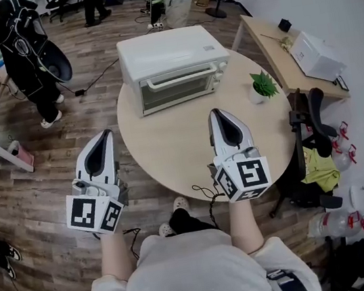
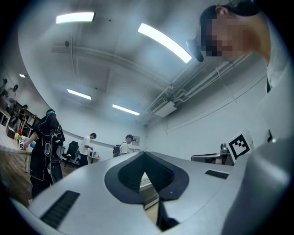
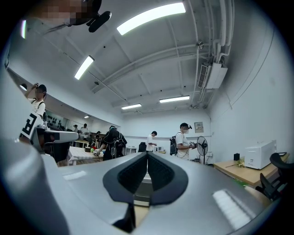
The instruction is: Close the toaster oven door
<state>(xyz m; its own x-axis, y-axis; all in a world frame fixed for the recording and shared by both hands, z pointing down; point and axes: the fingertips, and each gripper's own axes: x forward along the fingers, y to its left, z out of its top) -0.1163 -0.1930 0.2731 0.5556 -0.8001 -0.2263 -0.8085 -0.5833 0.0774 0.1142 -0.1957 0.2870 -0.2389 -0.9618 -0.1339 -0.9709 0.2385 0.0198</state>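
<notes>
A white toaster oven (image 1: 171,68) stands at the far side of the round wooden table (image 1: 170,157). Its glass door (image 1: 178,87) is up against the front, handle along the top. My left gripper (image 1: 101,135) hovers beside the table's left edge, jaws together and empty. My right gripper (image 1: 218,112) is over the table, in front of the oven and apart from it, also shut on nothing. In the left gripper view the left gripper (image 2: 145,153) points slightly upward, and in the right gripper view so does the right gripper (image 3: 147,152); a sliver of the oven (image 3: 141,189) shows between the right gripper's jaws.
A small potted plant (image 1: 263,84) sits at the table's right. A black cable (image 1: 206,192) lies at the near edge. To the right are a desk with a white box (image 1: 317,55) and an office chair (image 1: 312,121). A person in black (image 1: 22,43) stands at the far left.
</notes>
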